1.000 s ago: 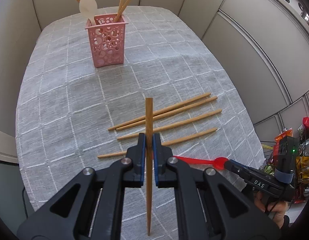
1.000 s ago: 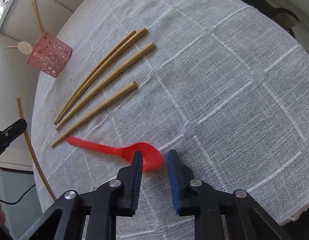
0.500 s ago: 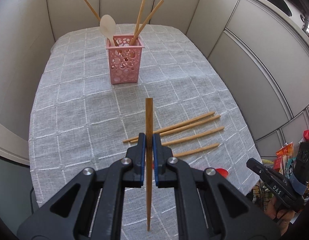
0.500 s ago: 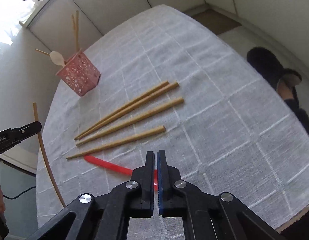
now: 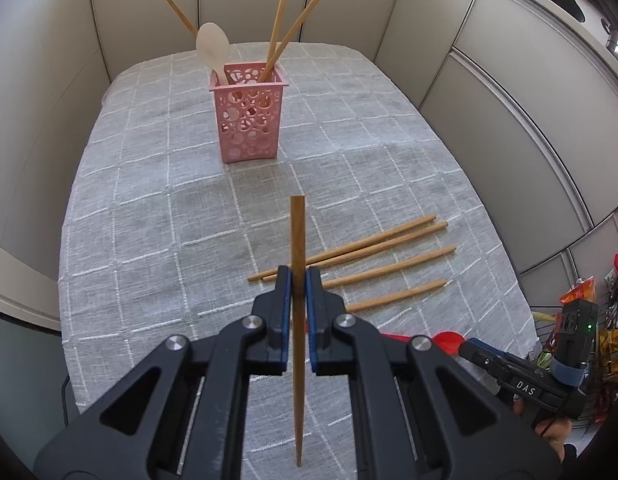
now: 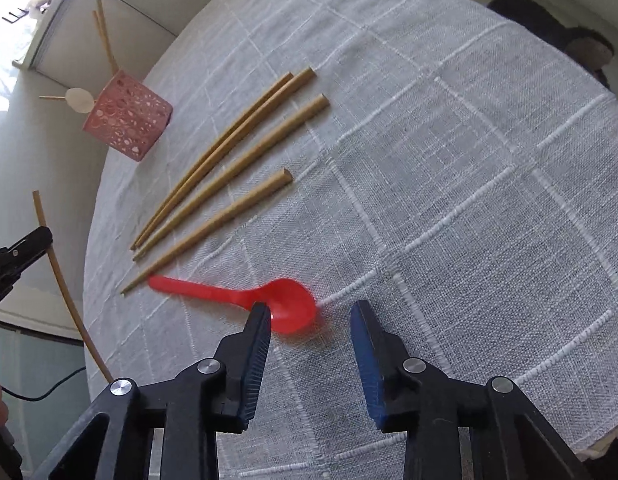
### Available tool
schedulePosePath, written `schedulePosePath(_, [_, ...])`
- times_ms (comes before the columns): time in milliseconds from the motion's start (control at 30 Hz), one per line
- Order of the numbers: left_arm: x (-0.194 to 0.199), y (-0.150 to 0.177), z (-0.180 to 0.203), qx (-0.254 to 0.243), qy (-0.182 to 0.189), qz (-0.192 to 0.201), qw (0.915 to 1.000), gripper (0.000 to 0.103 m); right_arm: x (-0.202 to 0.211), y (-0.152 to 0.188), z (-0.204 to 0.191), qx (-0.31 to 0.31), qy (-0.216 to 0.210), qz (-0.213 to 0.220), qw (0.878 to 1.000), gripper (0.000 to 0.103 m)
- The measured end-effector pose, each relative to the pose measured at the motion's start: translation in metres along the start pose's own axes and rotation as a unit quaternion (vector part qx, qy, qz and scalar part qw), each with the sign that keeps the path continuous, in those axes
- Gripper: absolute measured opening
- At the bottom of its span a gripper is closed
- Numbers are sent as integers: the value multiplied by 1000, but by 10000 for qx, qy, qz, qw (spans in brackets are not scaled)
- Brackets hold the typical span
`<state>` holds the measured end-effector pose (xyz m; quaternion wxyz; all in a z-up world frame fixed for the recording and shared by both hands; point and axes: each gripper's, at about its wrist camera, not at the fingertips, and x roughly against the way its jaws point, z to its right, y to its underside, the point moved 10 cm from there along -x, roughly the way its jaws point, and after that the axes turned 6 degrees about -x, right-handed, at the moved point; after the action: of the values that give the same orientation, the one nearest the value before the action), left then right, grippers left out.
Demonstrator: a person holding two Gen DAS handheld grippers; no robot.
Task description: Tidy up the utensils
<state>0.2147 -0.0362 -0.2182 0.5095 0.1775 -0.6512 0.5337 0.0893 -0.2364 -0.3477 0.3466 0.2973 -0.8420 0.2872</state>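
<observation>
Status, partway through. Already in: the pink perforated plastic holder (image 5: 247, 118) stands upright on the tabletop (image 5: 149, 208), well ahead of my left tongs (image 5: 297, 276) and a bit to their left. It holds three bamboo chopsticks (image 5: 277, 30) and one pale wooden spoon (image 5: 213, 46), all leaning out of the top.

In hand: left tongs are clamped on one more bamboo chopstick (image 5: 297, 240). It runs straight along the tongs' axis, blunt end poking out ahead, tapered end trailing back under the camera. I read it as lifted clear of the cloth, not yet at the holder.

Left on the tabletop: four loose bamboo chopsticks (image 5: 373, 254) lie roughly parallel, just ahead and to the right of the left tongs. The two farthest touch or nearly touch; the other two lie apart. From the right camera they sit ahead-left of my right tongs (image 6: 309, 316).

Right side: right tongs are spread wide, holding nothing, low over the cloth. The red plastic spoon (image 6: 249, 294) lies flat; its bowl sits just in front of the left jaw, partly within the gap, and its handle points off to the left. I can't tell whether the jaw touches the bowl.

My estimate: four items stowed, one in transit, five to go (four sticks plus the red spoon). Next for the right side looks like closing on the spoon bowl; it's shallow and slick, so it could slip.
</observation>
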Motion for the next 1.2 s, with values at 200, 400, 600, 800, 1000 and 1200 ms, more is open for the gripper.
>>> schedulePosePath(200, [-3, 0, -1, 6, -34, -23, 10000, 8, -12, 5, -11, 51, -192, -7, 9998, 16])
schedulePosePath(400, [-1, 1, -3, 8, -53, -15, 10000, 8, -7, 1, -18, 233, -210, 273, 9991, 4])
schedulePosePath(600, [13, -10, -9, 118, -118, 281, 9995, 8, 27, -22, -49, 934, 63, 748, 9928, 3])
schedulePosePath(800, [40, -26, -15, 321, -140, 797, 9962, 8, 59, -47, -90, 1633, 206, 1101, 9802, 2])
schedulePosePath(1000, [81, -51, -30, 549, -235, 1482, 9872, 8, 75, -66, -122, 2168, 299, 1202, 9683, 2])
schedulePosePath(1200, [117, -88, -50, 581, -600, 2191, 9721, 8, 84, -93, -154, 2606, 357, 1402, 9545, 2])
